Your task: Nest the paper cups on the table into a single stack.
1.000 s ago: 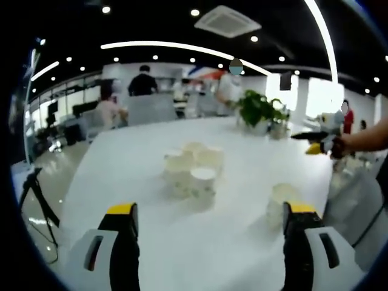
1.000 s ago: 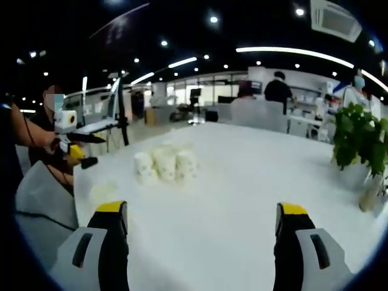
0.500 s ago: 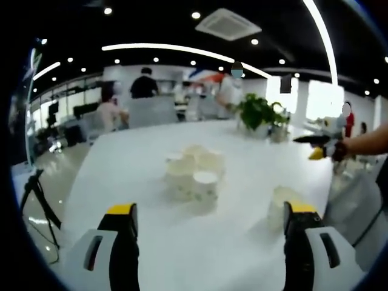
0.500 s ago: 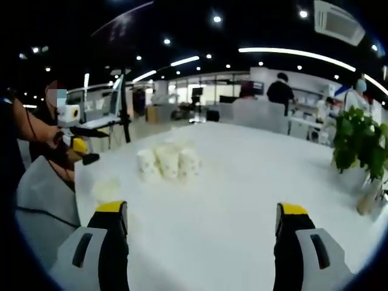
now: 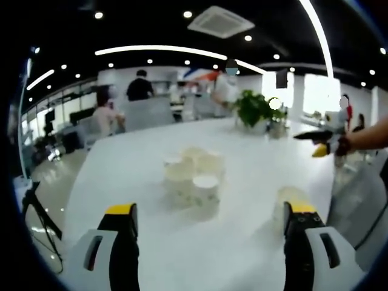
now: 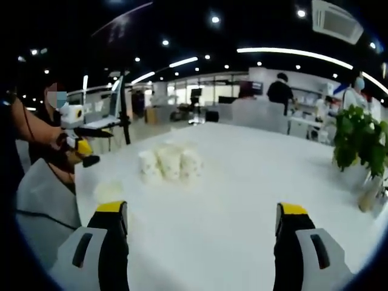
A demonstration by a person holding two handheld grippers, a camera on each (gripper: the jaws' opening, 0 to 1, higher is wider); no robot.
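Both grippers are spread wide with nothing in their fingers: left gripper (image 5: 209, 221), right gripper (image 6: 203, 221). The cups (image 5: 193, 177) sit bunched mid-desk (image 5: 139, 157), plus one lone cup (image 5: 285, 200) off near the desk edge.

The left gripper (image 5: 209, 242) and right gripper (image 6: 203, 242) share one build: pale grey jaws faced in black, each tipped with yellow and marked with a dark slot.
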